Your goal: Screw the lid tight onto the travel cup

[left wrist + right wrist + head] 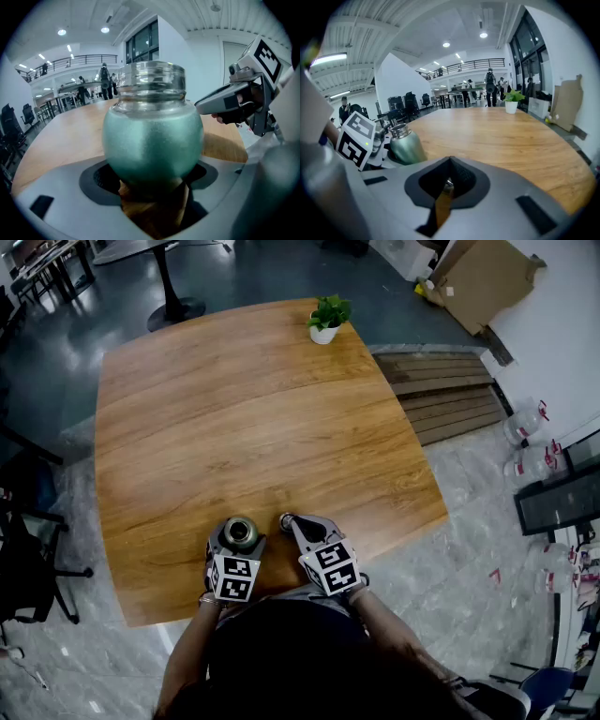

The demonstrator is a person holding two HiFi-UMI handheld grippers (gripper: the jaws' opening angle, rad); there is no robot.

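The travel cup (241, 534) is a rounded green metal flask with a bare threaded silver neck (151, 79) and an open mouth. It stands near the table's front edge, and my left gripper (238, 529) is shut on its body (152, 145). My right gripper (289, 521) sits just to the right of the cup, jaws shut. A small round dark lid (285, 519) shows at its tip. In the right gripper view only a silvery sliver (448, 186) of the lid shows between the pads. The cup (405, 145) stands to that gripper's left, apart from it.
The wooden table (234, 409) carries a small potted plant (327, 318) at its far right corner. Dark chairs (28, 549) stand at the left. Wooden boards (450, 395), cardboard (478, 277) and plastic bottles (525, 423) lie on the floor at the right.
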